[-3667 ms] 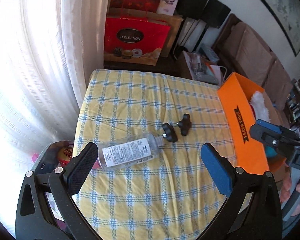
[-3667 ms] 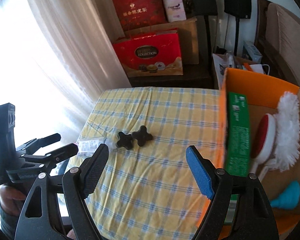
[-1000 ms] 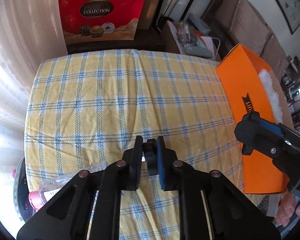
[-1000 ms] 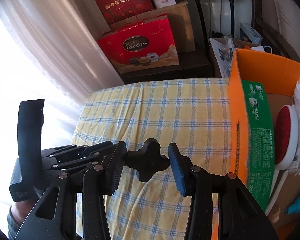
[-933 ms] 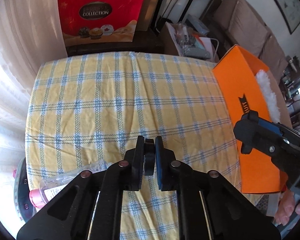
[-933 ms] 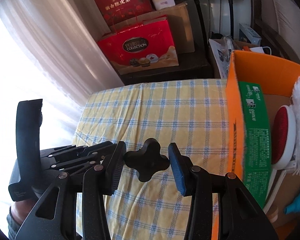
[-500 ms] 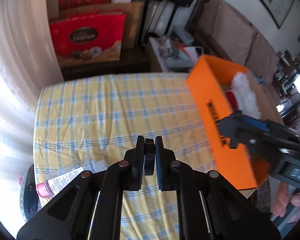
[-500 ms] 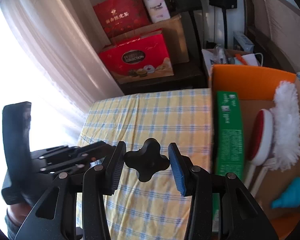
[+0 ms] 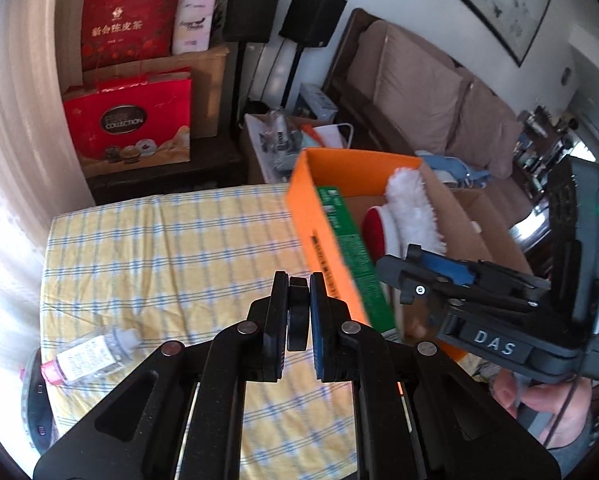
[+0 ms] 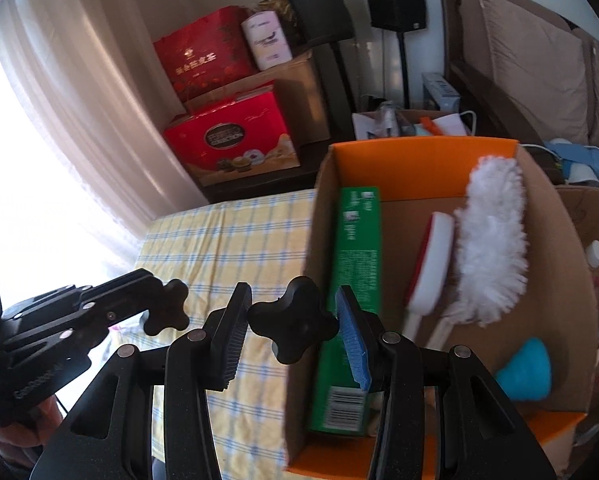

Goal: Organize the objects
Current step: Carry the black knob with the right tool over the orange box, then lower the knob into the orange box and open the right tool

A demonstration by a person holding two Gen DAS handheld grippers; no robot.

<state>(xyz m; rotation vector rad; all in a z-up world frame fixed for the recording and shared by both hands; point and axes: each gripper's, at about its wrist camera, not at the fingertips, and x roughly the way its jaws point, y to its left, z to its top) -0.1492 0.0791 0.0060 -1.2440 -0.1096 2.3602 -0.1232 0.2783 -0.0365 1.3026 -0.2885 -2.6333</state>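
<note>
Carrying two black star-shaped knobs toward an orange cardboard box (image 10: 423,160), both claws hang above a table with a yellow checked cloth (image 9: 159,248). The step in hand looks like dropping the knobs into the box, and doing it well probably means bringing each claw fully past the near box wall, lowering it over a bare patch of the cardboard floor, then releasing, so nothing bounces out or lands on the tools inside. The right claw (image 10: 289,330) is partly closed, its black and blue pads pinching the right knob (image 10: 293,330) by its lobes, flat face toward the camera; this knob sits just over the box's left wall. Ahead and to the right of it inside the box lie a green carton (image 10: 353,264), a red-backed brush (image 10: 429,264), a white fluffy duster (image 10: 489,240) and a teal object (image 10: 525,368). The left claw (image 9: 298,316) is nearly pressed together, gripping the left knob (image 9: 298,314) edge-on; the box stands just to its right. A clear plastic bottle (image 9: 89,356) lies on the cloth, down and left of this claw.
</note>
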